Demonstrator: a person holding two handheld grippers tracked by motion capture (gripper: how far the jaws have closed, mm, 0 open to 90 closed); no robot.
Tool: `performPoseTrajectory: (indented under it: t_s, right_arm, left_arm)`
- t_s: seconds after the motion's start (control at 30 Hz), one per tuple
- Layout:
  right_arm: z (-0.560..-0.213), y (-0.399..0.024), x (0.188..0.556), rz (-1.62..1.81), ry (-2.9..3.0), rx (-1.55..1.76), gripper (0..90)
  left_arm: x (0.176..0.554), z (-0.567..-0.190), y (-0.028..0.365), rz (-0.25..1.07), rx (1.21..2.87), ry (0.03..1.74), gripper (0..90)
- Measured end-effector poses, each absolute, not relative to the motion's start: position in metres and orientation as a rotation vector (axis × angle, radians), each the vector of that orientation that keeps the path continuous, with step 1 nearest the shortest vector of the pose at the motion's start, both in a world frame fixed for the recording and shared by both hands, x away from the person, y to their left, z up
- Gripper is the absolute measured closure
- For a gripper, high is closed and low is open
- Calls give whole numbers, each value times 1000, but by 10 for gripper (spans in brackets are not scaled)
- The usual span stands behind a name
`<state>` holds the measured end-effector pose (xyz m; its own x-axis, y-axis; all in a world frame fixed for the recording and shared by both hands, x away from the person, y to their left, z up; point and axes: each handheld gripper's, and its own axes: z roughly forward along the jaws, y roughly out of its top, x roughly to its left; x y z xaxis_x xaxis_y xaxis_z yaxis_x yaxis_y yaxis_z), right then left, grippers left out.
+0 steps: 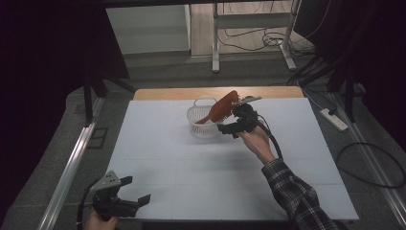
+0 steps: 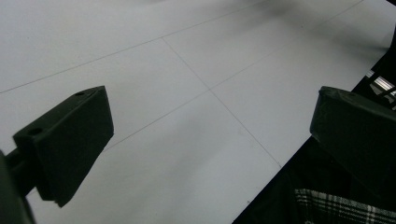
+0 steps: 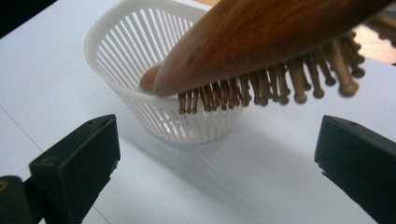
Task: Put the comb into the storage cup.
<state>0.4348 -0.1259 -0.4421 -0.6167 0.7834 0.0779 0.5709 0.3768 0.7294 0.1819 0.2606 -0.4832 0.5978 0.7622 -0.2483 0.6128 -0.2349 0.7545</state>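
Observation:
A white slatted basket (image 1: 201, 125) (image 3: 140, 56) stands at the back middle of the white table (image 1: 191, 167). A brown wooden hairbrush (image 1: 221, 108) (image 3: 261, 37) leans in it, handle down inside, bristled head sticking out over the rim to the right. My right gripper (image 1: 231, 120) (image 3: 217, 158) is right beside the basket, just below the brush head. Its jaws stand wide open and the pads do not touch the brush. My left gripper (image 1: 139, 188) (image 2: 210, 130) rests open near the front left edge with nothing between its jaws.
A wooden strip (image 1: 167, 93) runs along the table's far edge. Metal rails (image 1: 72, 163) flank the table on the floor. A power strip (image 1: 335, 119) and cables (image 1: 373, 163) lie on the floor at right. Desk legs (image 1: 215, 43) stand behind.

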Motion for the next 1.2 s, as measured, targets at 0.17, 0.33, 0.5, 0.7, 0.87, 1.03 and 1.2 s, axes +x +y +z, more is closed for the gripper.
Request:
performPoseTrajectory:
  t_s: [0.17,0.33,0.5,0.7,0.87,1.03,1.2]
  right_arm:
    - [-443,-126,432,1070,2361,1193,12]
    - [-444,-126,428,1045,2348,1205,43]
    - [-444,-129,425,1039,2361,1199,36]
    - [-444,-130,420,1038,2383,1176,24]
    - [-441,-131,414,1038,2408,1160,12]
    - [-439,-132,408,1011,2438,1123,5]
    - [-437,-134,401,1007,2455,1105,0]
  left_arm:
    - [182,-483,261,214,1943,1096,0]
    - [182,-483,261,214,1943,1096,0]
    - [181,-483,261,217,1943,1095,0]
    - [181,-483,260,219,1947,1093,0]
    - [181,-483,260,221,1948,1092,0]
    - [180,-483,261,229,1940,1094,0]
    - [180,-482,261,234,1932,1099,0]
